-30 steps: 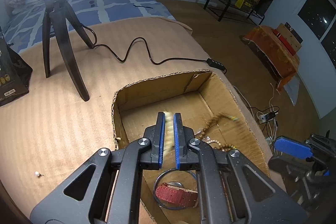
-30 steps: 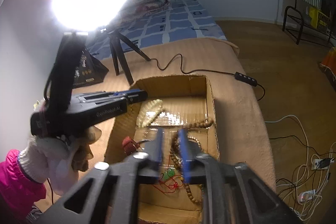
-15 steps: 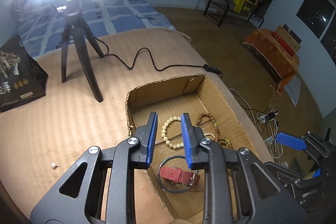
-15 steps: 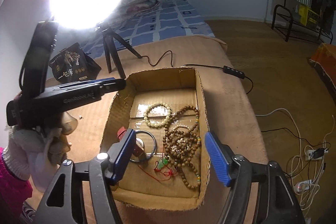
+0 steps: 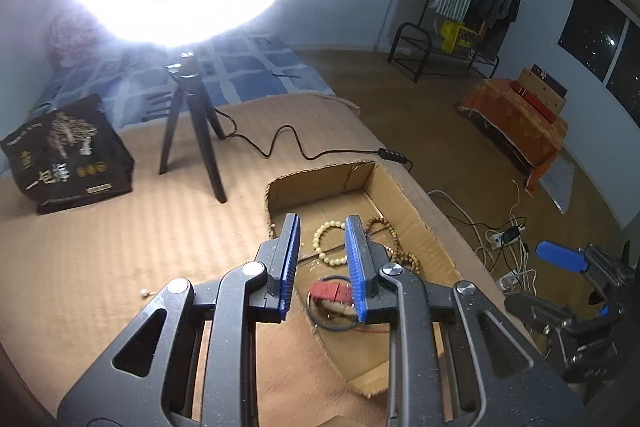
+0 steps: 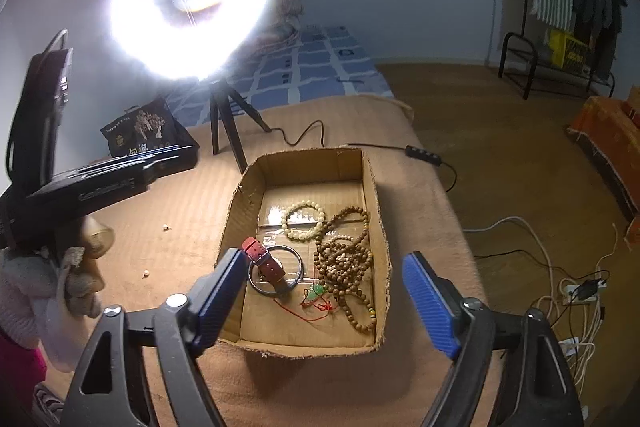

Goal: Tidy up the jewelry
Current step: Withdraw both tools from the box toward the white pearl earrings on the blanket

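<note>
An open cardboard box (image 6: 377,223) on the tan blanket holds a cream bead bracelet (image 6: 303,221), a heap of brown wooden beads (image 6: 344,259), a red-strapped watch (image 6: 264,261), a dark bangle (image 6: 299,269) and a green pendant on red cord (image 6: 316,292). My right gripper (image 6: 322,255) hovers above the box's near end, its jaws opening wide with nothing between them. My left gripper (image 5: 323,221) hangs over the box's left side, open and holding nothing, with the cream bracelet (image 5: 322,241) and the watch (image 5: 330,293) lying below it.
A ring light on a black tripod (image 5: 192,135) stands behind the box, its cable and switch (image 5: 392,155) running past the far rim. A black bag (image 5: 68,155) sits far left. Small loose beads (image 6: 166,227) lie on the blanket. Floor cables (image 6: 576,291) lie past the bed's right edge.
Both grippers have risen and drawn back from the box. The left one let go of the cream bracelet, which now lies in the box. The right jaws spread wide off the brown beads.
</note>
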`<act>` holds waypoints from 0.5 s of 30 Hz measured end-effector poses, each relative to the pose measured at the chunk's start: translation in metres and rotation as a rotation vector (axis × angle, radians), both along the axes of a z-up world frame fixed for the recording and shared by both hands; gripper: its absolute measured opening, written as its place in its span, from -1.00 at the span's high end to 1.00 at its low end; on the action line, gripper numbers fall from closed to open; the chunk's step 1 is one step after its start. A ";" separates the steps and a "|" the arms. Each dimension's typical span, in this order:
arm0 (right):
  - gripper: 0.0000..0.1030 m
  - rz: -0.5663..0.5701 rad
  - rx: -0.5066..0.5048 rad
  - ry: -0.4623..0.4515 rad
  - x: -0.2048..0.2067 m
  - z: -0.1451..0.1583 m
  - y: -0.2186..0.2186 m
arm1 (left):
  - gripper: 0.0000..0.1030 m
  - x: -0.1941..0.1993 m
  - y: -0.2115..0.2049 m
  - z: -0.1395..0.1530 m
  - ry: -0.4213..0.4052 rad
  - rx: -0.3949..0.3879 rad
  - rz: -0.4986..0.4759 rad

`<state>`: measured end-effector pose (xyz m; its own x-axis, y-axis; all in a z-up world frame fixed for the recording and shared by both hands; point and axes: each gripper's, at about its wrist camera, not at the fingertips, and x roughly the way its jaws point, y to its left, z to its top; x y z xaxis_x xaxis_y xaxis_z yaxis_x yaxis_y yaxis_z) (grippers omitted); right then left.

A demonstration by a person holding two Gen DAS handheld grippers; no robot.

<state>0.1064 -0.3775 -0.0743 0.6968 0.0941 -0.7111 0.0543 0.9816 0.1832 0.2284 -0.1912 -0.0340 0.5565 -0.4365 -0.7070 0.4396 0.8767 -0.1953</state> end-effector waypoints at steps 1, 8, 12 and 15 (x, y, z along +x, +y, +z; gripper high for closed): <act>-0.76 -0.007 -0.006 -0.011 -0.003 0.002 0.001 | 0.57 -0.003 0.003 0.002 -0.007 0.002 0.002; -0.95 -0.045 -0.001 -0.055 -0.020 0.004 0.015 | 0.46 -0.025 0.048 0.001 -0.003 0.014 0.025; -0.96 0.005 -0.013 -0.041 -0.016 0.005 0.030 | 0.45 -0.032 0.074 0.000 0.005 0.030 0.037; -0.96 0.019 -0.023 -0.059 -0.015 0.010 0.041 | 0.45 -0.036 0.096 0.000 0.009 0.040 0.060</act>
<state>0.0913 -0.3364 -0.0641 0.7359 0.0919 -0.6708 0.0253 0.9863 0.1629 0.1925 -0.0949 -0.0345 0.5747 -0.3741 -0.7279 0.3845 0.9086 -0.1634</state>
